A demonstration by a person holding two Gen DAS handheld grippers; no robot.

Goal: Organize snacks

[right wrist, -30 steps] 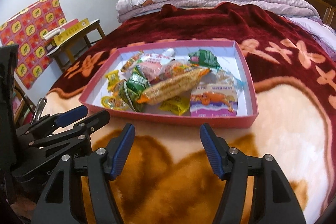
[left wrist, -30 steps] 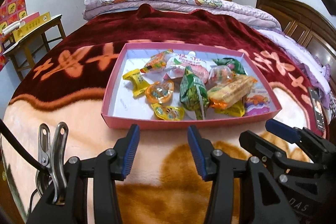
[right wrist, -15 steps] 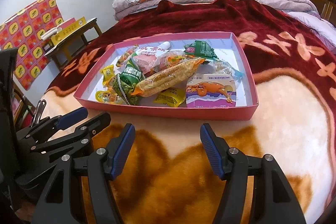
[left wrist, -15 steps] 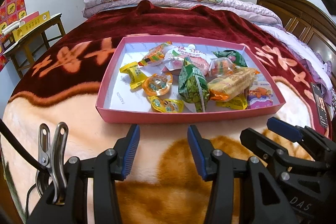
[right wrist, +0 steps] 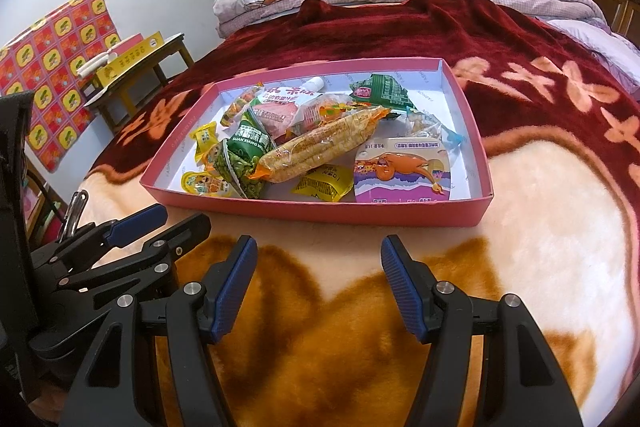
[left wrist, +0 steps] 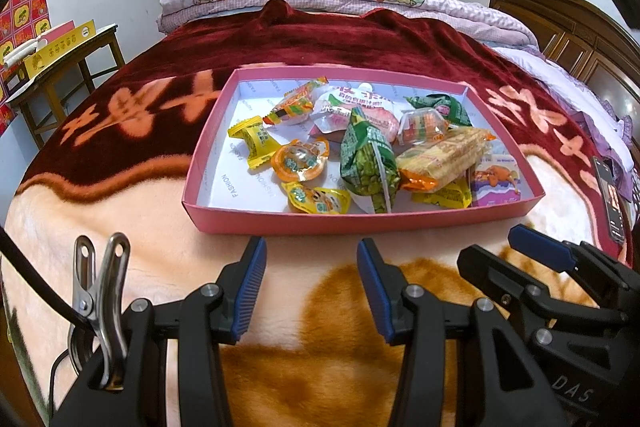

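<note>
All the snacks in view lie inside the shallow pink box lid (left wrist: 280,223) on the plush blanket (left wrist: 120,211), heaped loosely toward its middle and right side: a green pea bag (left wrist: 368,163) leaning on a long corn-stick pack (right wrist: 320,147), a purple duck-print pack (right wrist: 400,175) by the lid's right wall, a yellow candy (left wrist: 254,143) and an orange jelly cup (left wrist: 300,159) toward its left. That would fit snacks already gathered into the lid as well as a pile waiting to be sorted, so no single move is settled. In my judgement, any pick here goes best from the top of the heap, taking a crinkly wrapper across its narrow width, not at a sealed end, since the film looks slippery.

The left gripper (left wrist: 312,287) hovers just short of the lid's near wall, its blue pads parted with nothing between them. The right gripper (right wrist: 316,287) sits beside it, spread wider, also holding and touching nothing.
</note>
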